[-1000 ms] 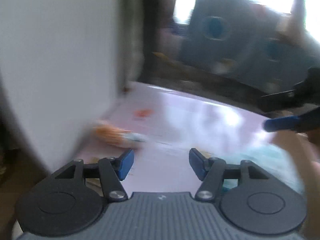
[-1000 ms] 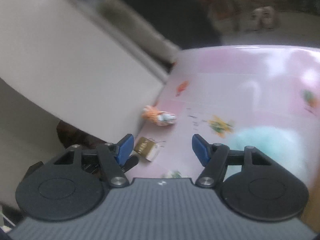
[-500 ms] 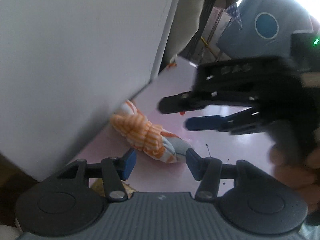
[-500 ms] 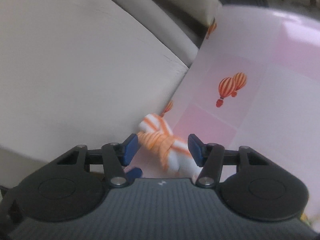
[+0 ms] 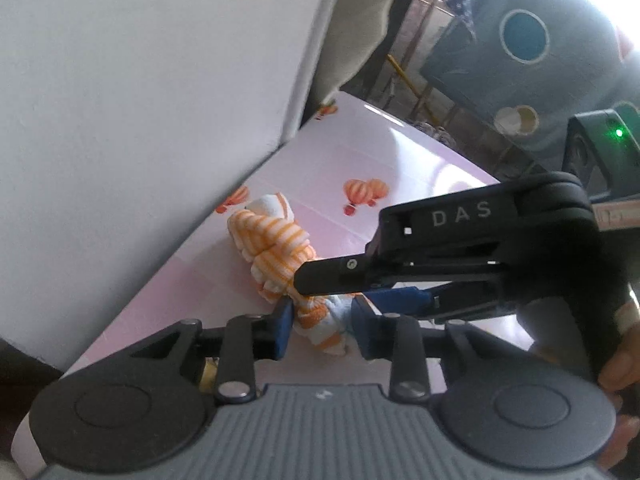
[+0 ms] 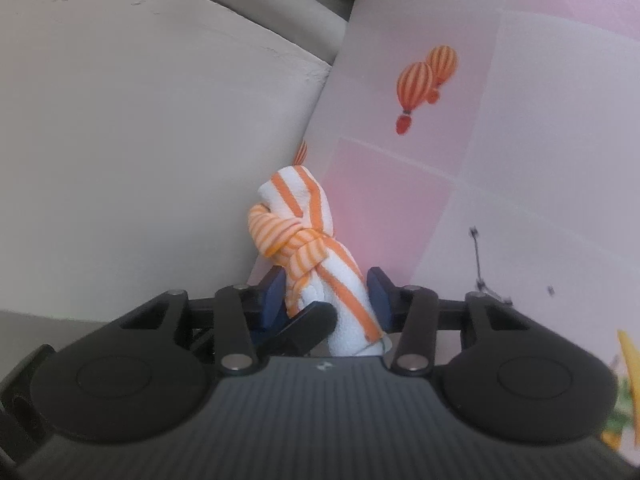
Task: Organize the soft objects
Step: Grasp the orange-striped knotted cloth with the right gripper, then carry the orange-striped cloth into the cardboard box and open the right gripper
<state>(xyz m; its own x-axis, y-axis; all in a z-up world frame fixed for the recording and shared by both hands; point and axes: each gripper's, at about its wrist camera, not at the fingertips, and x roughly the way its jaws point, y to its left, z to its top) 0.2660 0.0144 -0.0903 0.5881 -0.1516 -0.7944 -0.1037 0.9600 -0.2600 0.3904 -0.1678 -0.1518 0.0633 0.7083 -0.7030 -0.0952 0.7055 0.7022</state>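
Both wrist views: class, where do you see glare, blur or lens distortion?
Left wrist view: window light blows out the top right corner, glare streaks the pink tablecloth, and the white box edge is smeared. Right wrist view: evenly lit, the knotted orange-striped sock is sharp, and the fisheye bends the tablecloth's grid lines.

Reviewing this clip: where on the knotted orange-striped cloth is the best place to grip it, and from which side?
Grip the plain end below the knot of the striped cloth, coming from the open table side, since a white wall blocks the other. That end is narrow enough to fit between the fingers; the right gripper and left gripper both straddle it there.
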